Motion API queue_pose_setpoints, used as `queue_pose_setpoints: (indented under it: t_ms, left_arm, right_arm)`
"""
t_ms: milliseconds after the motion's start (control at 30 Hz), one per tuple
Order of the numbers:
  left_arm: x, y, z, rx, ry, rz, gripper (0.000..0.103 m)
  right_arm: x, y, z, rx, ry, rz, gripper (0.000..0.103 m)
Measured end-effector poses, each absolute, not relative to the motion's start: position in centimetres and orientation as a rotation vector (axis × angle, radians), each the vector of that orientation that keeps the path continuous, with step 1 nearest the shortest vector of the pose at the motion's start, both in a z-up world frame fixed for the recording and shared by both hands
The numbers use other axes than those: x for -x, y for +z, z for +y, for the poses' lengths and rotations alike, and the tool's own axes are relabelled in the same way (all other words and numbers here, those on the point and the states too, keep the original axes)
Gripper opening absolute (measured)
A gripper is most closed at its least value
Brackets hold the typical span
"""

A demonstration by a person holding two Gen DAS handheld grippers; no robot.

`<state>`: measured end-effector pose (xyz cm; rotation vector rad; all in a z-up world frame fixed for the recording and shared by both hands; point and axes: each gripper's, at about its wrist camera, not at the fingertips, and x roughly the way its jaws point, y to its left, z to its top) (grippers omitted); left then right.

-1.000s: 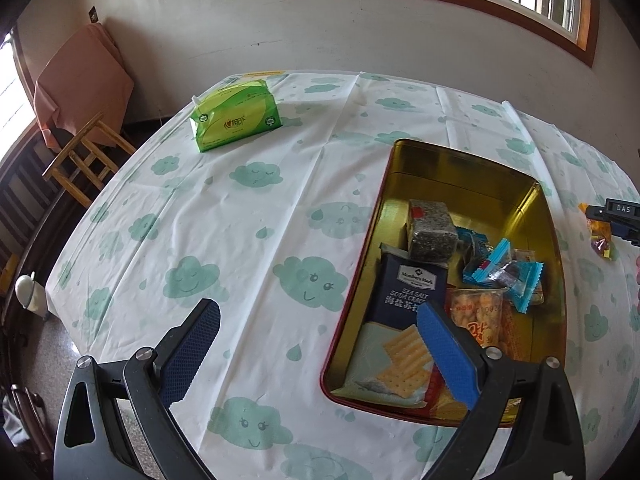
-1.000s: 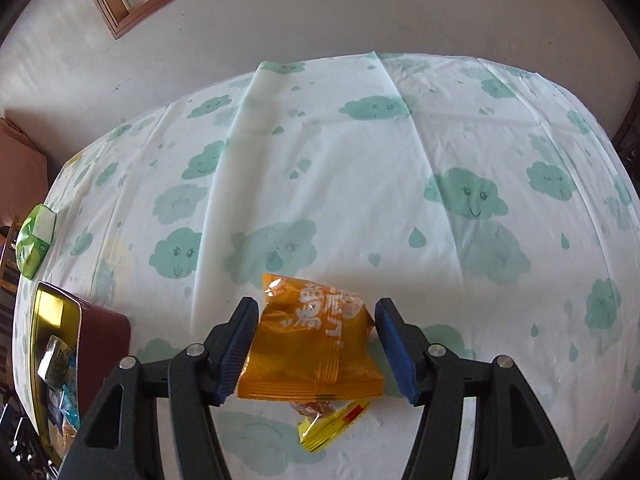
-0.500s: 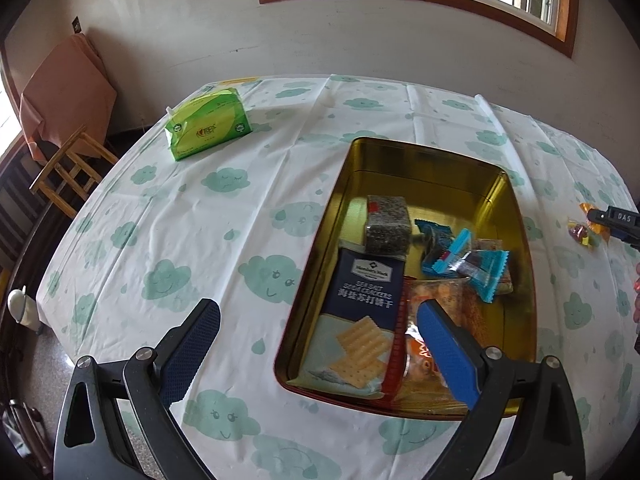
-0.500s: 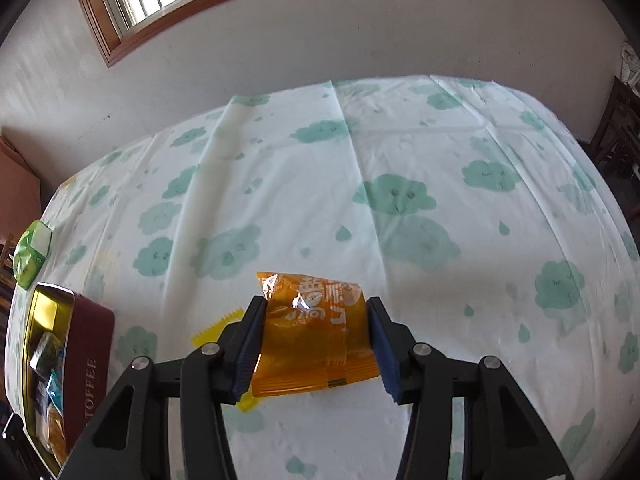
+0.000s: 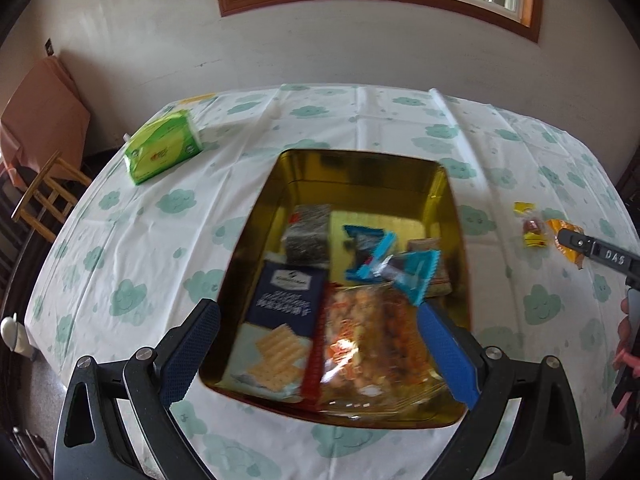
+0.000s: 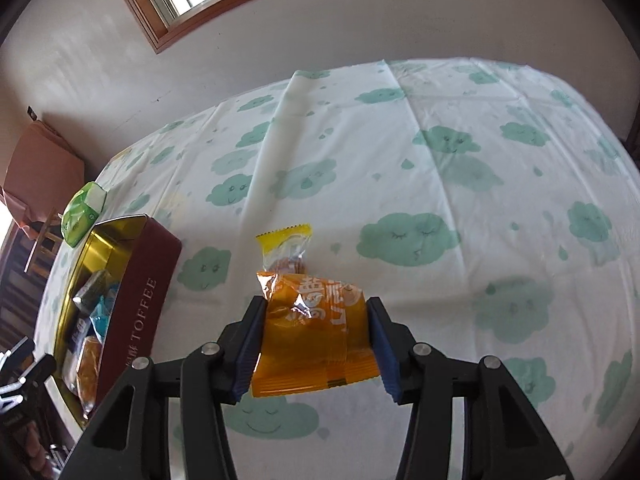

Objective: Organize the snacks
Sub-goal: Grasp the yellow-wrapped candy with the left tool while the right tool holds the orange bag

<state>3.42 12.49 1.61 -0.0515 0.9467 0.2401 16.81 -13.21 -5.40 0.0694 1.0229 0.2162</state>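
1. The orange snack packet (image 6: 316, 334) sat squeezed between the two blue pads of the right gripper (image 6: 316, 340), whose jaws had just been closing and now stood partly closed against the packet's sides; it appeared lifted clear of the cloud-print tablecloth (image 6: 460, 152).
2. Just beyond it a small yellow-ended sweet (image 6: 286, 250) lay on the cloth, not yet collected.
3. The toffee tin (image 6: 146, 292) stood to the left of the packet, near but apart, already holding a dark cracker box (image 5: 286, 294), a bag of orange snacks (image 5: 370, 340) and blue-wrapped pieces (image 5: 394, 268).
4. The left gripper (image 5: 320, 354) hung wide open over the tin's near end, holding nothing.
5. The step in hand looked like carrying the packet to the tin; the next move called for clearing the tin's wall, then releasing above a bare patch of its gold floor (image 5: 360, 180).
6. A green tissue pack (image 5: 162, 150) rested well away near the far edge.
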Motion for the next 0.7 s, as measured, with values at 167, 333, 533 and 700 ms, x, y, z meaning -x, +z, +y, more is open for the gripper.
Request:
queue_pose_setpoints:
  t_ms: [167, 333, 533, 700]
  left_arm:
    - [-4.9, 2.3, 9.0, 0.025, 0.185, 0.925, 0.098]
    - [-6.7, 2.2, 5.1, 0.019, 0.128, 0.917, 0.098]
    - [-9.1, 1.5, 0.9, -0.009, 0.081, 0.913, 0.097]
    - [-11.0, 0.8, -1.6, -0.021, 0.062, 0.911, 0.095]
  right_arm:
    - [-15.9, -5.2, -14.9, 0.147, 0.091, 0.920, 0.051]
    - [-16.1, -6.2, -17.9, 0.190, 0.046, 0.905, 0.051]
    - [-16.6, -6.5, -20.6, 0.150, 0.035, 0.882, 0.051]
    - [-17.2, -6.4, -23.3, 0.134, -0.005, 0.873, 0.051]
